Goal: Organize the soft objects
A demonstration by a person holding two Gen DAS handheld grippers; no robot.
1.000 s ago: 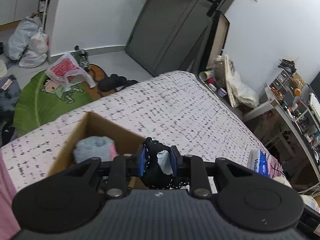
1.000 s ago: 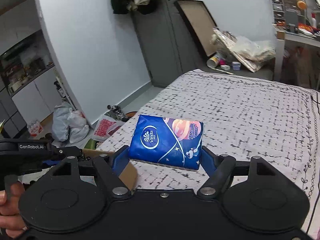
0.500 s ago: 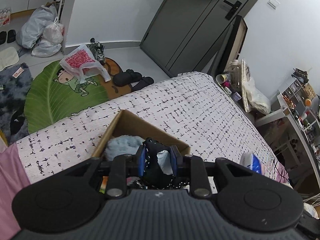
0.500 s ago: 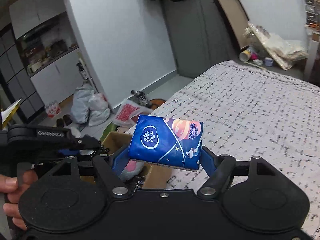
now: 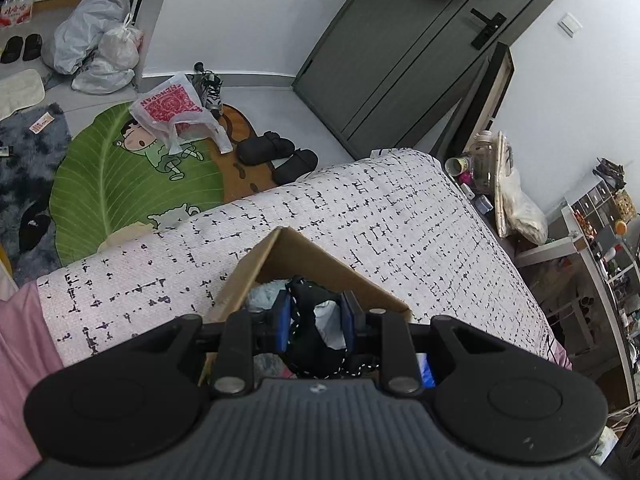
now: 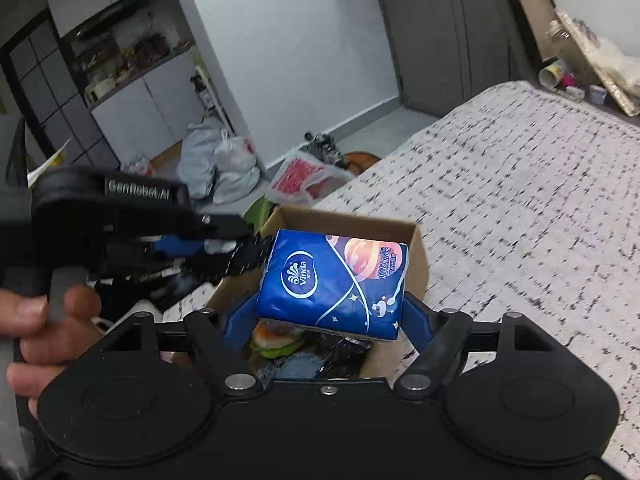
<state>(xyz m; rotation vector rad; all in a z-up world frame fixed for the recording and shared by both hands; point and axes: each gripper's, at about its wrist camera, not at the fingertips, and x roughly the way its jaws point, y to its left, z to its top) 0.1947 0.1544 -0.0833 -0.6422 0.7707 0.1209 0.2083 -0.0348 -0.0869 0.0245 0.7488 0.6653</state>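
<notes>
My left gripper point(image 5: 316, 320) is shut on a black lace garment point(image 5: 306, 328) and holds it over an open cardboard box point(image 5: 296, 252) on the bed. My right gripper point(image 6: 332, 312) is shut on a blue Vinda tissue pack point(image 6: 332, 284), held above the same box point(image 6: 416, 240). The box holds a pale blue fluffy item point(image 5: 266, 294), a burger-like plush point(image 6: 276, 340) and dark items. The left gripper point(image 6: 224, 256) with the black garment shows at the left in the right wrist view.
The box stands near the corner of a bed with a white black-flecked cover point(image 5: 400, 216). On the floor are a green leaf rug point(image 5: 120, 184), plastic bags point(image 5: 96, 52) and black slippers point(image 5: 276, 152). A desk with clutter point(image 5: 600, 240) stands at the right.
Both grippers have moved over the box with their loads. The box has come closer beneath them and its contents now show under the tissue pack.
</notes>
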